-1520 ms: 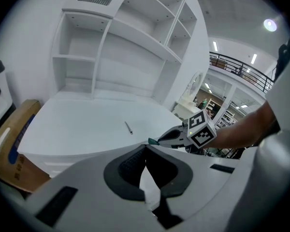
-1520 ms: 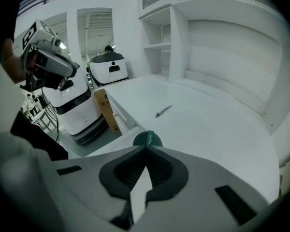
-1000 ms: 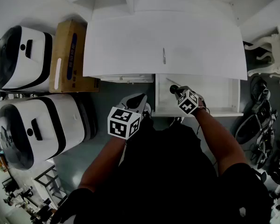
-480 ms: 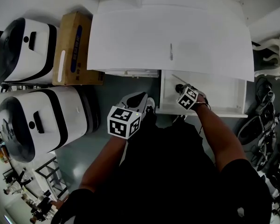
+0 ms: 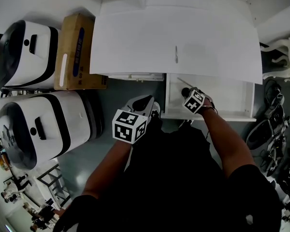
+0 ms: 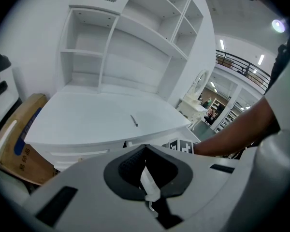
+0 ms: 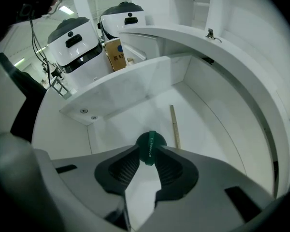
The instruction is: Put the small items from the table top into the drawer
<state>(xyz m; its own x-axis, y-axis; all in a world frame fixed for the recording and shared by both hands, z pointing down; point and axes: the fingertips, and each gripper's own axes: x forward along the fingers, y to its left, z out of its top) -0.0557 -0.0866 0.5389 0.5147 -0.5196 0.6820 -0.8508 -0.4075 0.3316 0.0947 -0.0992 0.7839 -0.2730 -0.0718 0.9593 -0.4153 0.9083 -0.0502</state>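
The white drawer [image 5: 208,115] stands pulled out under the right side of the white table top [image 5: 174,28]. My right gripper [image 5: 186,92] is inside it, shut on a dark green round item [image 7: 151,148] that hangs just above the drawer floor. A thin wooden stick [image 7: 174,127] lies on that floor ahead of the jaws. One small slim metal item [image 5: 176,54] lies on the table top, also seen in the left gripper view [image 6: 134,121]. My left gripper [image 5: 146,103] hovers before the desk, left of the drawer, shut with nothing held.
Two white-and-black machines [image 5: 24,52] [image 5: 38,124] and a cardboard box [image 5: 75,50] stand on the floor left of the desk. White shelves [image 6: 135,37] rise behind the table top. Cables and dark gear [image 5: 270,124] lie right of the drawer.
The right gripper with the green item has gone slightly further into the drawer. The head view shifted a little. The left gripper has hardly moved.
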